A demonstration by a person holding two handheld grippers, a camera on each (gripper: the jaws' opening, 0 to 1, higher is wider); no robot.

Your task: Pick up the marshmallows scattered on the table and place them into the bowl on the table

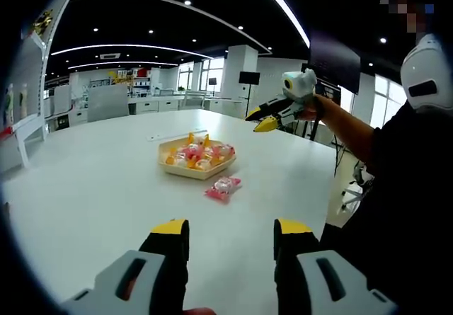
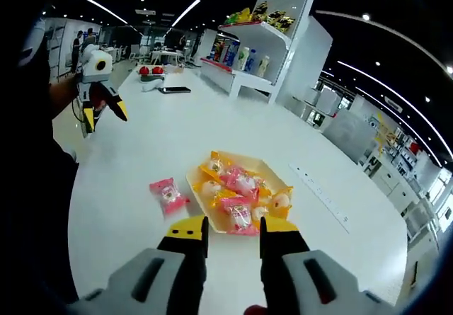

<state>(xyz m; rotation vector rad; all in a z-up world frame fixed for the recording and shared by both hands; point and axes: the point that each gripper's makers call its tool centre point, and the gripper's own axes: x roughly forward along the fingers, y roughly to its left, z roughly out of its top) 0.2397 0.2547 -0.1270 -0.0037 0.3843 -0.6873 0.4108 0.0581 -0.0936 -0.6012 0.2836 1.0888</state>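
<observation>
A pale hexagonal bowl (image 1: 203, 174) (image 2: 270, 165) holds several wrapped marshmallows in pink and yellow. One pink-wrapped marshmallow (image 1: 224, 187) (image 2: 168, 195) lies on the white table just outside the bowl. My left gripper (image 1: 232, 228) hovers low over the table, short of that marshmallow, open with nothing between its jaws. In the right gripper view the same left gripper (image 2: 103, 114) hangs at the upper left. My right gripper (image 2: 233, 226) is open and empty above the bowl's near rim. A hand holds this right gripper (image 1: 263, 119) up beyond the bowl in the left gripper view.
The person's dark-clothed body (image 1: 396, 187) stands at the table's right edge. A white shelf with goods (image 2: 265, 18) stands behind the table. Red items and a dark flat thing (image 2: 173, 89) lie at the far end. A slot strip (image 2: 318, 191) runs past the bowl.
</observation>
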